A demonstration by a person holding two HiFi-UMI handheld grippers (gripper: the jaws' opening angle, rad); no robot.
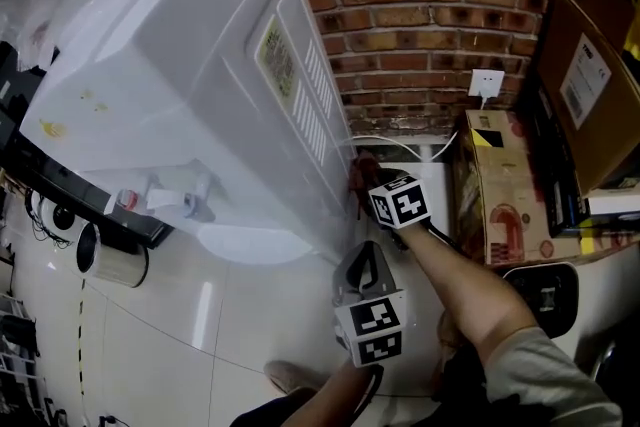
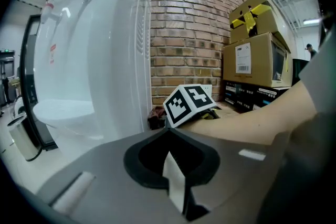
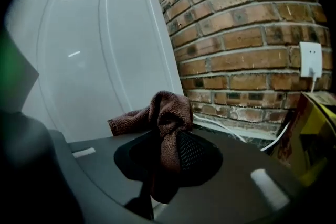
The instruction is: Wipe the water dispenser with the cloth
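The white water dispenser (image 1: 200,65) fills the left of the head view, with its vented side panel (image 3: 105,50) close in front of the right gripper. My right gripper (image 1: 373,183) is low beside that panel near the brick wall, shut on a brown cloth (image 3: 169,113). The cloth bunches up above the jaws and one flap hangs left toward the panel. In the left gripper view the same cloth (image 2: 156,116) shows just beyond the right gripper's marker cube (image 2: 189,104). My left gripper (image 1: 362,267) sits behind the right one, its jaws meeting at a point with nothing between them.
A brick wall (image 1: 430,15) stands behind the dispenser, with a white socket (image 1: 487,83) and a cable running down from it. Cardboard boxes (image 1: 500,185) are stacked at the right. A white container (image 1: 112,261) and a dark shelf (image 1: 70,190) stand at the left on the tiled floor.
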